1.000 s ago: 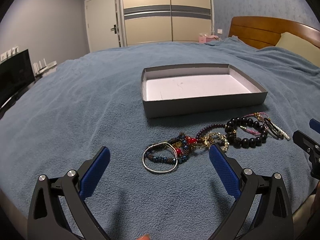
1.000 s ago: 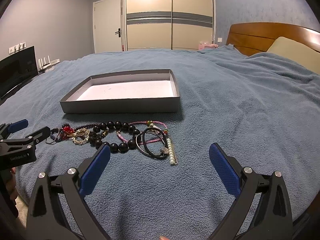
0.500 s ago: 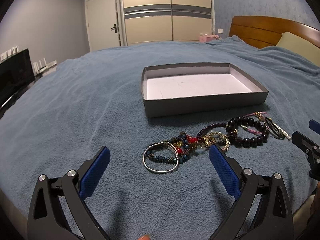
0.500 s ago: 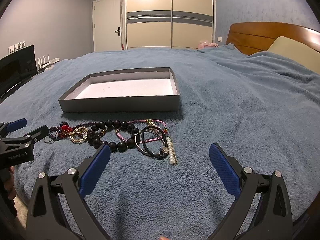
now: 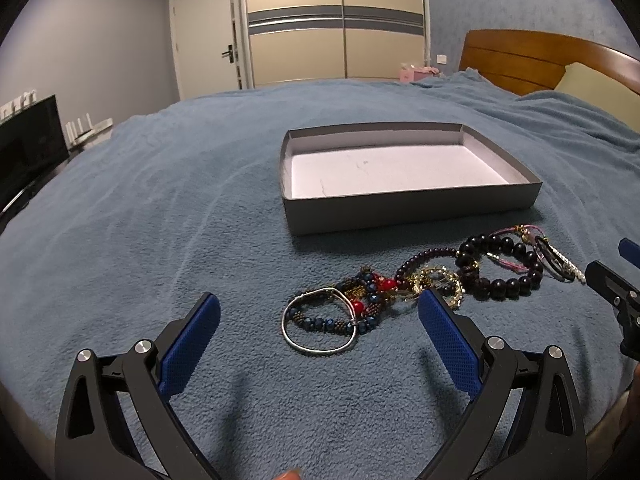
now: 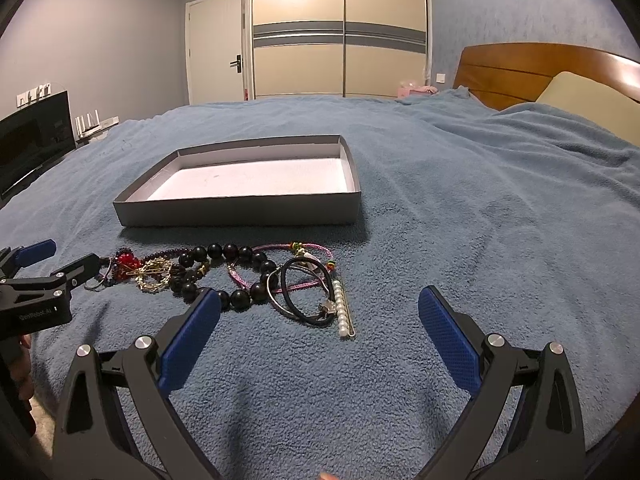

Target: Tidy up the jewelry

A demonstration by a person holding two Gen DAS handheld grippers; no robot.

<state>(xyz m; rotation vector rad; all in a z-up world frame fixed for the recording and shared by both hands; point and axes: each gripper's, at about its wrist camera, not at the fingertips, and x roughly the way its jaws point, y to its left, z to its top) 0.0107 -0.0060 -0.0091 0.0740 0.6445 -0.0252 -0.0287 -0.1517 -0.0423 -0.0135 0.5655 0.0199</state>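
A tangle of jewelry lies on the blue bedspread in front of an empty grey box (image 5: 412,210) (image 6: 240,212). A silver bangle (image 5: 319,321) with a blue beaded bracelet is at the left end, then red beads (image 5: 386,285), a gold chain (image 6: 154,274), a black bead bracelet (image 5: 500,264) (image 6: 236,276), a pink cord (image 6: 280,248), black bands (image 6: 304,296) and a pearl pin (image 6: 342,308). My left gripper (image 5: 319,304) is open, just short of the bangle. My right gripper (image 6: 319,304) is open near the black bands and pearl pin.
A wooden headboard (image 6: 532,68) and a pillow (image 6: 592,100) are at the far right. A dark screen (image 5: 28,140) stands off the bed's left side. A wardrobe (image 6: 340,28) and a door (image 6: 214,48) are beyond the bed.
Both grippers have edged slightly closer to the jewelry. The jewelry and the box have not moved.
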